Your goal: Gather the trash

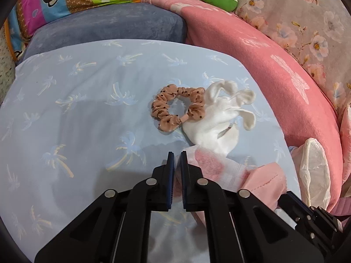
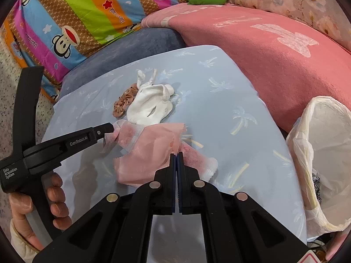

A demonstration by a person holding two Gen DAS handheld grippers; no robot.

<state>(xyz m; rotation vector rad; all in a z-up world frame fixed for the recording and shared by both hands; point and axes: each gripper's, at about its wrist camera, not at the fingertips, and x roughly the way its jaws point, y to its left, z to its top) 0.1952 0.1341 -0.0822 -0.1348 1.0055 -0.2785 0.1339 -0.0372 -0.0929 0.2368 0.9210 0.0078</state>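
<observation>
Light blue palm-print sheet spread over the bed, taken as landmark. Beyond its far edge, a pink blanket to the right, a grey-blue cushion and a striped monkey-print pillow to the left. Off its right edge, a white plastic trash bag standing open-mouthed. On the sheet near the middle, a white sock touching a tan dotted scrunchie on its left. Just nearer than those, a crumpled pink and white wipe or tissue stretched across the sheet between both tools. Left gripper clenched on the wipe's left end, held by a hand in a pale sleeve. Right gripper clenched on the wipe's right part, jaws pressed together with the pink sheet pinched at the tips.
</observation>
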